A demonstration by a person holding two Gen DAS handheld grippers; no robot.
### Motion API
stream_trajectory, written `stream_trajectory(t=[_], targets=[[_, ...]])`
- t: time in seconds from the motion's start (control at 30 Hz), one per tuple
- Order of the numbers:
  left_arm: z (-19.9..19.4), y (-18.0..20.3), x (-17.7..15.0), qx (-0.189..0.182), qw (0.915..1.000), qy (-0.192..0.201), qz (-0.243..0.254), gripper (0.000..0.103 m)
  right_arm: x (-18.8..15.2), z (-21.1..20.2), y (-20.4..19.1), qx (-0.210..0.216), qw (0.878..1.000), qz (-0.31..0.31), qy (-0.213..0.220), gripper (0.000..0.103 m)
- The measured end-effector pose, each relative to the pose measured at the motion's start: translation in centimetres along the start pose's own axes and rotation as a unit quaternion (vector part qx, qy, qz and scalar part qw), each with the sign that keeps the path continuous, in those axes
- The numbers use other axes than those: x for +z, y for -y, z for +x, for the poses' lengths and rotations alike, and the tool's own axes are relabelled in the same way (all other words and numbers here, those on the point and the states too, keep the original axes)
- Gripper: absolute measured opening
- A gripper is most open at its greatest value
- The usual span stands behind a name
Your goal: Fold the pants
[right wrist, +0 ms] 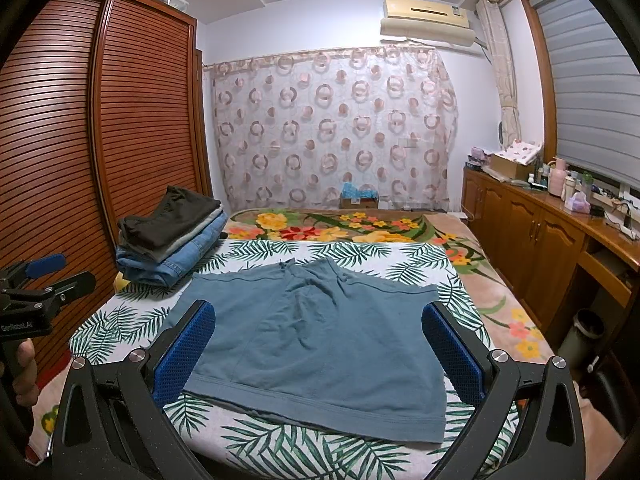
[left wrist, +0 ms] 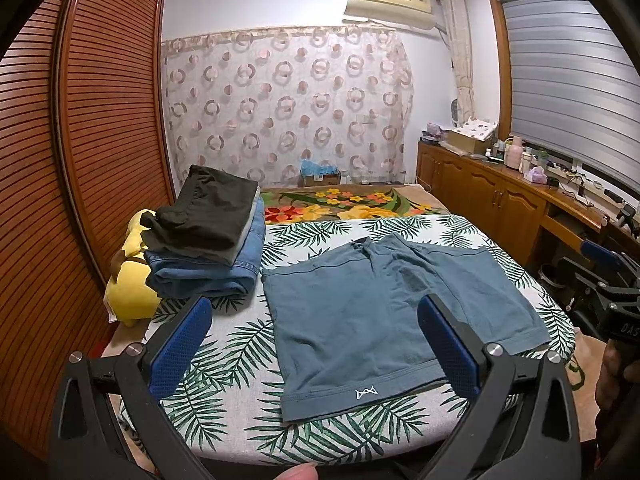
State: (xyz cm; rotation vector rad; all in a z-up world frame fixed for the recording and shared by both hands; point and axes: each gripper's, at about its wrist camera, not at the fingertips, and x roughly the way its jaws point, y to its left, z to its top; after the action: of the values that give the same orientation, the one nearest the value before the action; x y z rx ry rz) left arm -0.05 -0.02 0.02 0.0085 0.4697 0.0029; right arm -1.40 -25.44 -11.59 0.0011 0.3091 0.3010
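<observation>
Blue-grey shorts (left wrist: 380, 312) lie spread flat on a leaf-print cloth (left wrist: 224, 364) on the bed, waistband away from me, leg hems near me; they also show in the right wrist view (right wrist: 320, 340). My left gripper (left wrist: 316, 316) is open and empty, held above the near left leg. My right gripper (right wrist: 320, 320) is open and empty, held above the near right leg hem. Each gripper shows at the edge of the other's view: the right one (left wrist: 608, 280), the left one (right wrist: 44, 276).
A stack of folded clothes (left wrist: 212, 236) sits at the cloth's back left beside a yellow plush toy (left wrist: 132, 280). A louvred wardrobe (left wrist: 80, 140) stands left. A wooden cabinet (left wrist: 500, 192) with bottles runs along the right. A floral blanket (right wrist: 360, 228) lies beyond.
</observation>
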Motion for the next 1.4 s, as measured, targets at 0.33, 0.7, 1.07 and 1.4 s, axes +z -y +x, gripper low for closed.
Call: stream_trajectory(t=[0.33,0.7,1.07,1.4], targets=[[-0.04,0.01,-0.01,0.000,1.0000,0.001,0.000,0.103,0.00,-0.02,-0.05,0.001,1.000,0.000,0.001,0.103],[-0.09,0.42,-0.19,0.001,1.0000,-0.001,0.000,0.103,-0.03,-0.09,0.02,0.000,1.000,0.000,0.000,0.103],[-0.09,0.46,-0.25,0.001,1.0000,0.000,0.000,0.103,0.04,-0.19,-0.13,0.001,1.000,0.000,0.000,0.103],[-0.10,0.43,-0.27,0.001,1.0000,0.000,0.000,0.103,0.04,-0.20,-0.12,0.001,1.000,0.000,0.001,0.103]])
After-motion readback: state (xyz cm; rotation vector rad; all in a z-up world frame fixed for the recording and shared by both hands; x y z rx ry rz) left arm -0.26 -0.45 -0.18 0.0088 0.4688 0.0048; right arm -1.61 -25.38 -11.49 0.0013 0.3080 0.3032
